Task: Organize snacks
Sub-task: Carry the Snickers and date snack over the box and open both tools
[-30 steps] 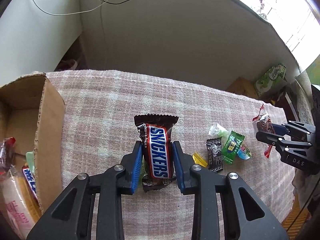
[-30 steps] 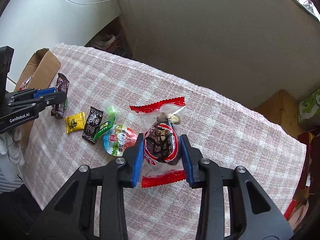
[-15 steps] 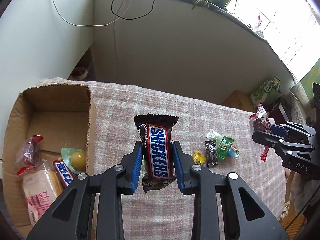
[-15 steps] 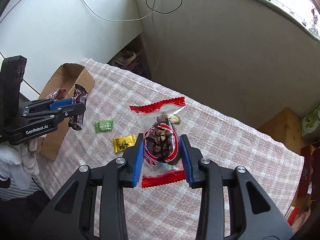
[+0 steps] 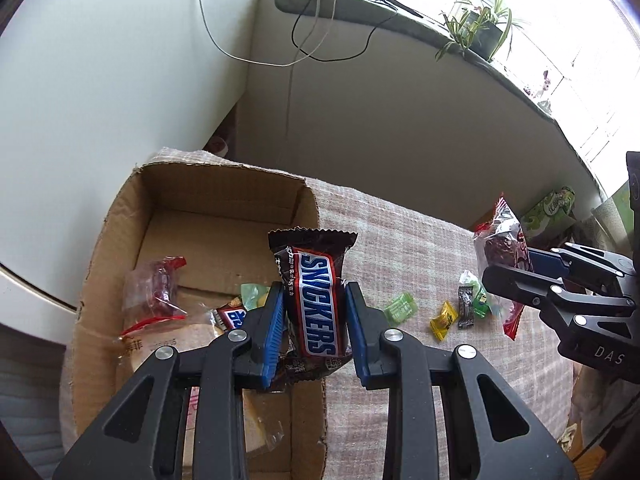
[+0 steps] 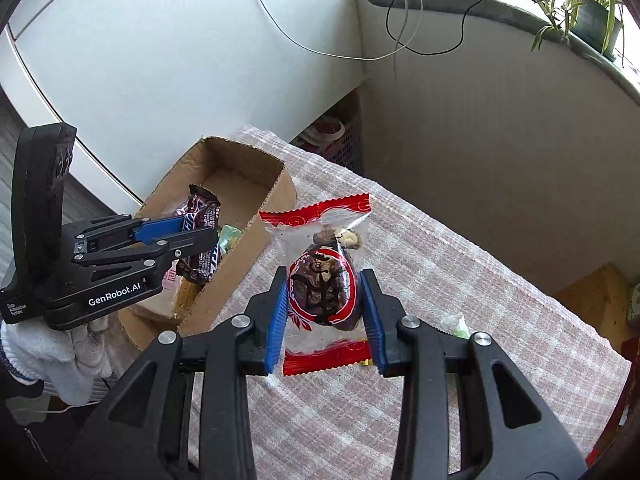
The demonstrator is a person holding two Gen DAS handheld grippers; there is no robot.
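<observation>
The left gripper [image 5: 314, 314] has its jaws clamped on a brown bar [image 5: 316, 300] lettered "SNICKERS" in white on blue, held upright at centre frame over the right wall of the box [image 5: 108, 248]. In the right wrist view the same gripper's body reads "GenRobot.AI" and "Data Acquisition System". The right gripper [image 6: 324, 312] has its jaws pressed on a clear, red-ended packet [image 6: 322, 280] of dark fruit at centre frame, above the plaid bench [image 6: 460, 280]; seen from the left wrist view, its body reads "DAS".

The open cardboard box at left holds a red-ended clear packet [image 5: 154, 296], a pale bag [image 5: 160, 350] with red print, a blue-lettered bar [image 5: 234, 316] and a green sweet [image 5: 252, 294]. On the bench at right lie green [image 5: 400, 308], yellow [image 5: 444, 320] and black [image 5: 466, 308] sweets.
</observation>
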